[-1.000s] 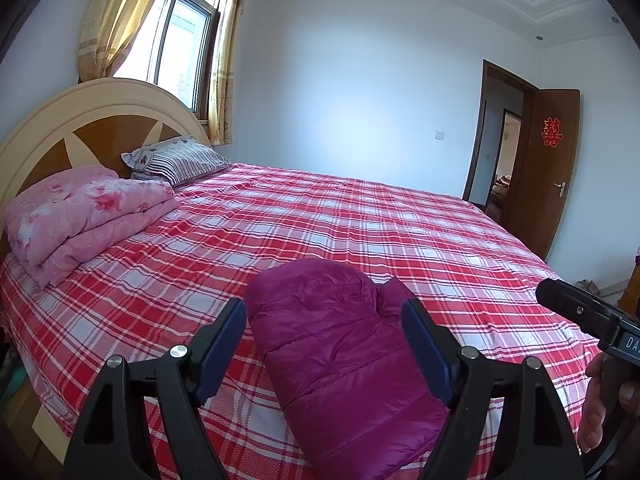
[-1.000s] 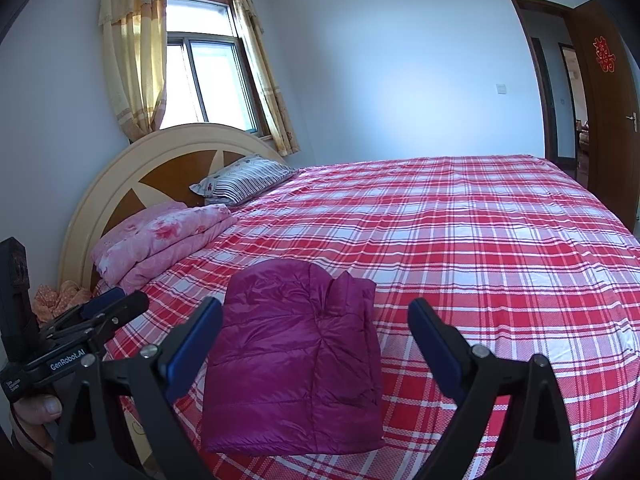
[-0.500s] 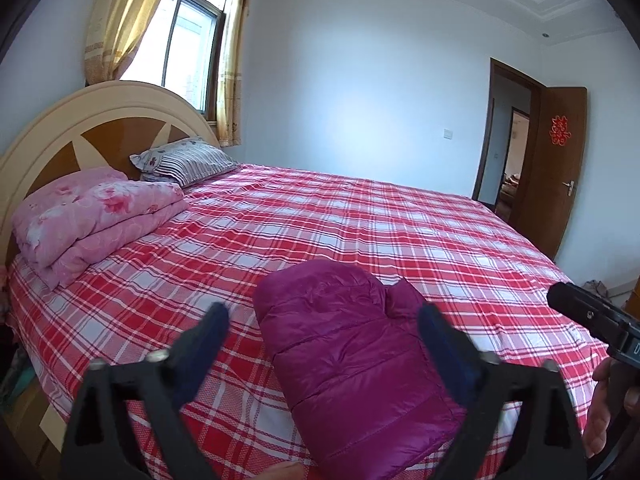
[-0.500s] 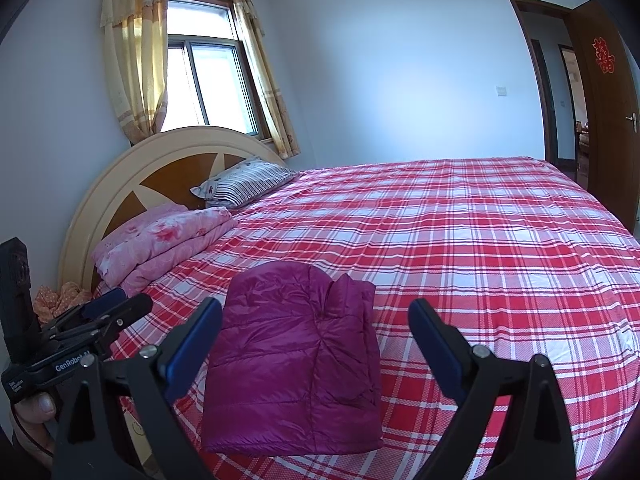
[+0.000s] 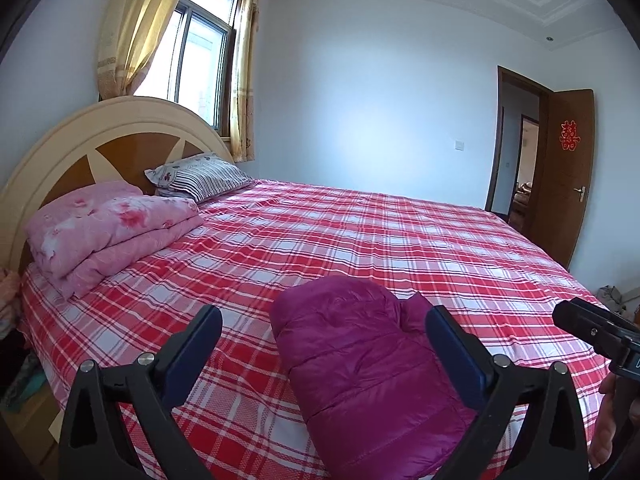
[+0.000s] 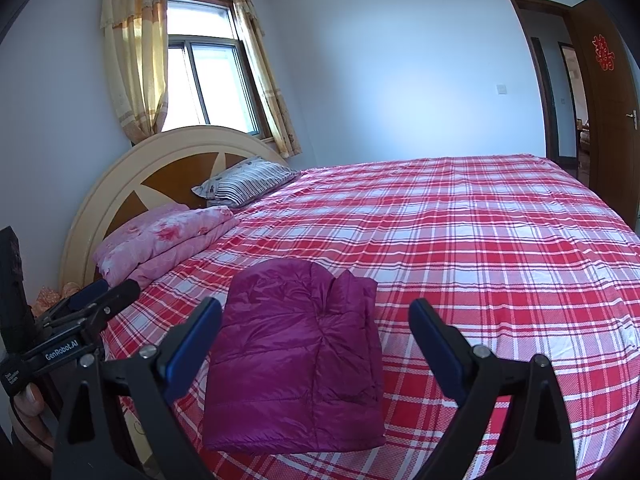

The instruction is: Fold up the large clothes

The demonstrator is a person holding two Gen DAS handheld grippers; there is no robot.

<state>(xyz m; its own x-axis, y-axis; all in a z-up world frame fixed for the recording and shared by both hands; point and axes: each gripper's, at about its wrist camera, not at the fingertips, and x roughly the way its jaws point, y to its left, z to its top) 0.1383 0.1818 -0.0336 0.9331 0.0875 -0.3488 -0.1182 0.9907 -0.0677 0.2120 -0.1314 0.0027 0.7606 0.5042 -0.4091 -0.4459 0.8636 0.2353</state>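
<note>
Both grippers, left point(image 5: 324, 354) and right point(image 6: 316, 346), hover with jaws wide, holding nothing. Purple jacket point(image 6: 296, 354) lies folded near the bed's point(image 6: 500, 264) front edge. Judgement: only pat loose edges flat, without dragging it.

Jacket point(image 6: 296, 344): solid magenta-purple, shiny, quilted in stitched bands. Bedsheet point(image 6: 480, 248): red and white plaid with thin darker lines. Folded quilt point(image 5: 108, 224): pale pink with deeper pink floral blotches. Pillow point(image 5: 200, 176): dark and white stripes, a border of white with small dark red motifs. Headboard point(image 5: 108, 136): cream arch with orange-brown wedge panels. Curtains point(image 6: 132, 60): yellow-gold, patterned lower band. Wall point(image 5: 380, 100): plain white with a bluish cast. Door point(image 5: 564, 176): brown wood, red cut-paper emblem. Left gripper point(image 5: 320, 354) and right gripper point(image 6: 314, 350): black frames, blue finger pads.
</note>
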